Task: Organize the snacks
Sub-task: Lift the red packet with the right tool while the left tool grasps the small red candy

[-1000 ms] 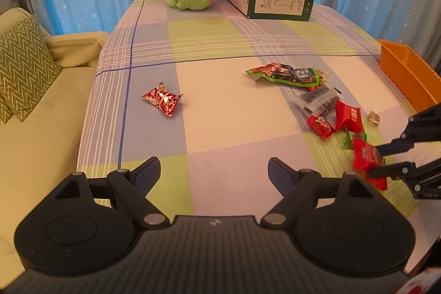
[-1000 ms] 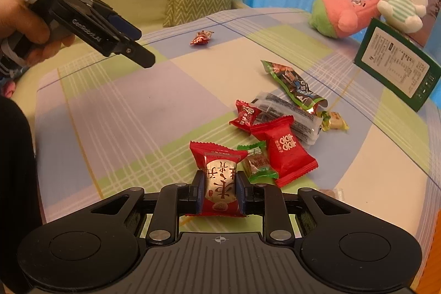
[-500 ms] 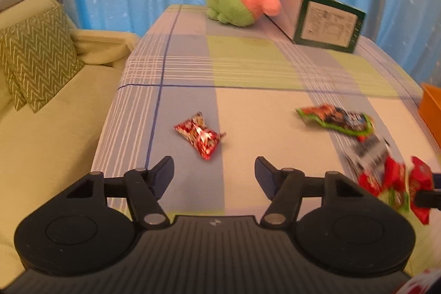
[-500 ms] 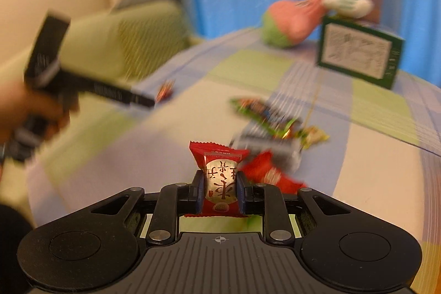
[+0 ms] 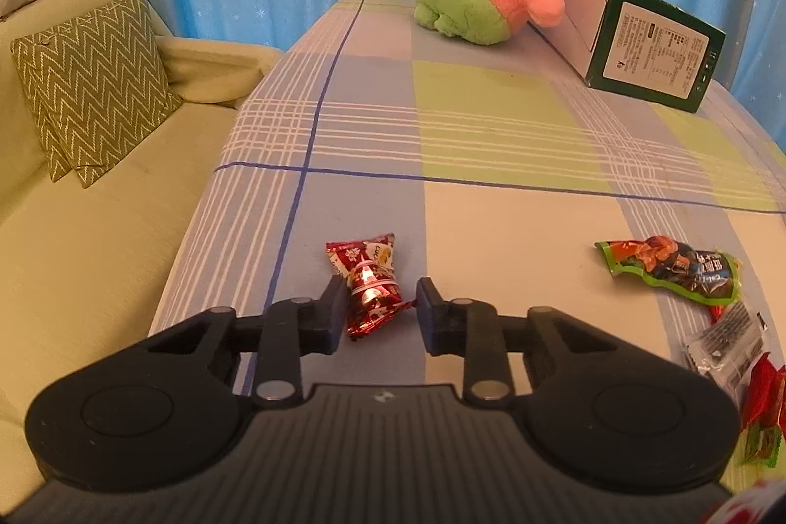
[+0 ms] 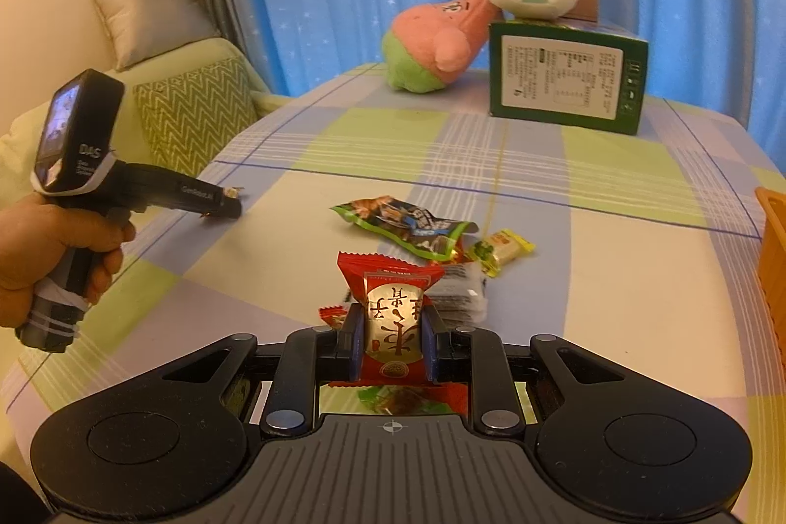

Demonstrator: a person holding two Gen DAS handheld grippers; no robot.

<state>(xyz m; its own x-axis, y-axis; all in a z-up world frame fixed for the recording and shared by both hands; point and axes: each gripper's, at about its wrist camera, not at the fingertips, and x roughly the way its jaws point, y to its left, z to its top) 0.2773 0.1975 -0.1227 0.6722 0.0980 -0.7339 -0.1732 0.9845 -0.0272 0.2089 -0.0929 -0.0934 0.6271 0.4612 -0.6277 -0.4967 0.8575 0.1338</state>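
A red foil-wrapped candy (image 5: 366, 278) lies alone on the checked tablecloth (image 5: 491, 121). My left gripper (image 5: 380, 308) is low over it with the jaws closing around it. The left pad (image 5: 336, 310) touches the wrapper, and the right pad still stands a little off it. In the right wrist view a hand (image 6: 44, 249) holds the left gripper (image 6: 235, 207) down at the table's left side. My right gripper (image 6: 393, 337) is shut on a red snack packet (image 6: 390, 293) with white characters, held above the snack pile.
A green snack bag (image 6: 407, 224), a dark clear packet (image 5: 727, 337), a yellow-green candy (image 6: 501, 249) and red packets (image 5: 761, 386) lie mid-table. An orange basket (image 6: 773, 259) stands at the right edge. A green box (image 6: 565, 82) and two plush toys sit at the back, and a sofa (image 5: 98, 254) is to the left.
My left gripper has moved left and down to the lone red candy and its jaws have narrowed around it. The right gripper has rolled level, still holding the red packet.
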